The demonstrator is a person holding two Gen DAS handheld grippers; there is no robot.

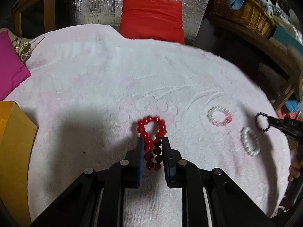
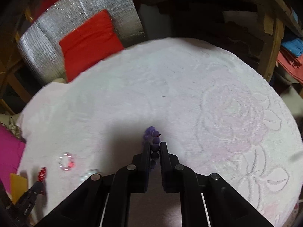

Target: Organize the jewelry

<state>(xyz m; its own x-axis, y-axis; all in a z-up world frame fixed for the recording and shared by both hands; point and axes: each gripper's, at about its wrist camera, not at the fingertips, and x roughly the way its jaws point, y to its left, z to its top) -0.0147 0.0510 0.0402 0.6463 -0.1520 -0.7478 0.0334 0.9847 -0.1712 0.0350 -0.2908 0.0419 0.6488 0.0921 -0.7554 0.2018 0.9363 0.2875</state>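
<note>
Red glossy beads form the red bead bracelet point(image 1: 151, 141), squeezed into a long loop between the pads of the left claw point(image 1: 152, 141), its far end bulging round over the white embossed towel point(image 1: 113, 75) covering the bench. Matte purple beads make up the purple bracelet point(image 2: 154, 143), pinched in the narrow right claw point(image 2: 153, 145). Both claws slant downward. A pink-and-clear bracelet point(image 1: 219, 116) and a white pearl bracelet point(image 1: 249, 141) lie flat between them.
</note>
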